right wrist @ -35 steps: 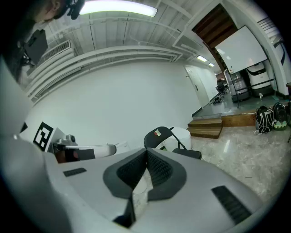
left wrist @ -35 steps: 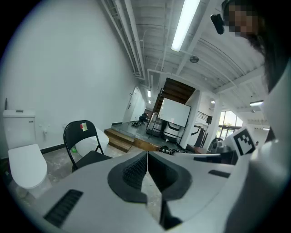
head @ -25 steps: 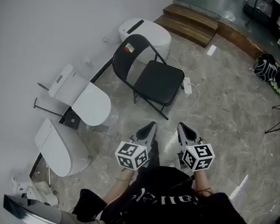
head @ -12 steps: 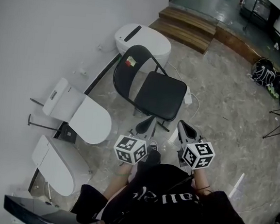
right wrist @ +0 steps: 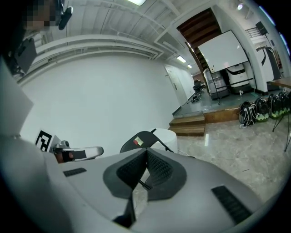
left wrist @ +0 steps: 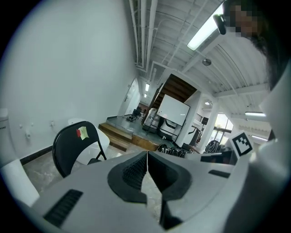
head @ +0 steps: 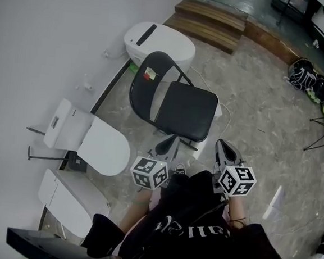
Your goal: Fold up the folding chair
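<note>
Just short of the seat's front edge, the left gripper and the right gripper hang with jaws pressed together, pinching nothing. The one folding chair stands unfolded ahead of them (its legs mostly hidden beneath the seat). Three white toilets crowd the wall on the left. On the right, open stone floor runs back to the wooden step.

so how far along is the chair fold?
Done: nothing yet; the folding chair stands fully open, its seat flat. In hand: the left hand-held gripper and right hand-held gripper are both shut and empty, close to the seat's front edge. Left: gripping the chair and folding it.
</note>
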